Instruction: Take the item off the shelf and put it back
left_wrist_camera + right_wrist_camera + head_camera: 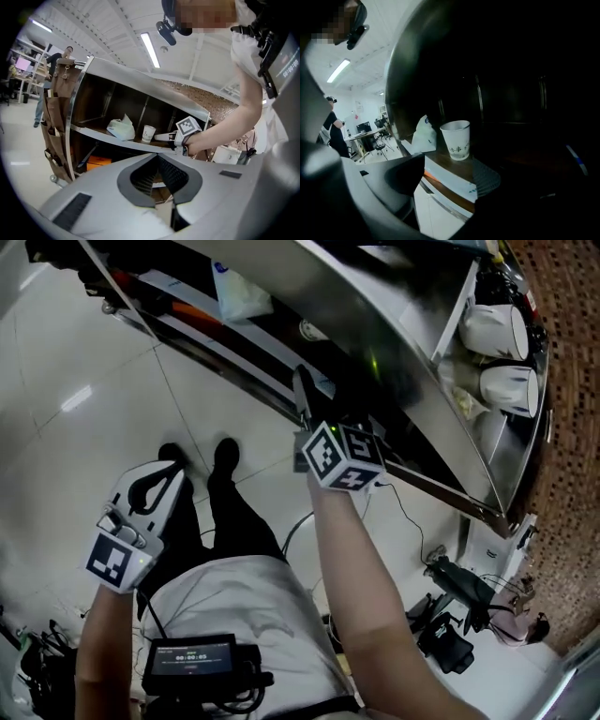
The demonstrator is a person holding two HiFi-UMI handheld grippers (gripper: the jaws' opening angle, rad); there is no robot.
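A white paper cup (457, 139) with small print stands upright on the dark shelf board (451, 182), just beyond my right gripper (447, 176). That gripper's jaws are open, with nothing between them and the pads apart from the cup. In the left gripper view the right gripper (165, 137) points at the cup (148, 133) from its right, a short gap between them. In the head view the right gripper (302, 385) reaches under the steel shelf top (394, 343). My left gripper (173, 470) hangs low beside the person's legs, its tips together (157, 157), holding nothing.
A crumpled white plastic bag (423, 136) lies on the shelf left of the cup. An orange box (96, 162) sits on the lower shelf. A brown hanging organizer (56, 131) covers the shelf's left end. Two white appliances (497, 329) stand at the far end. Cables and gear (450, 615) lie on the floor.
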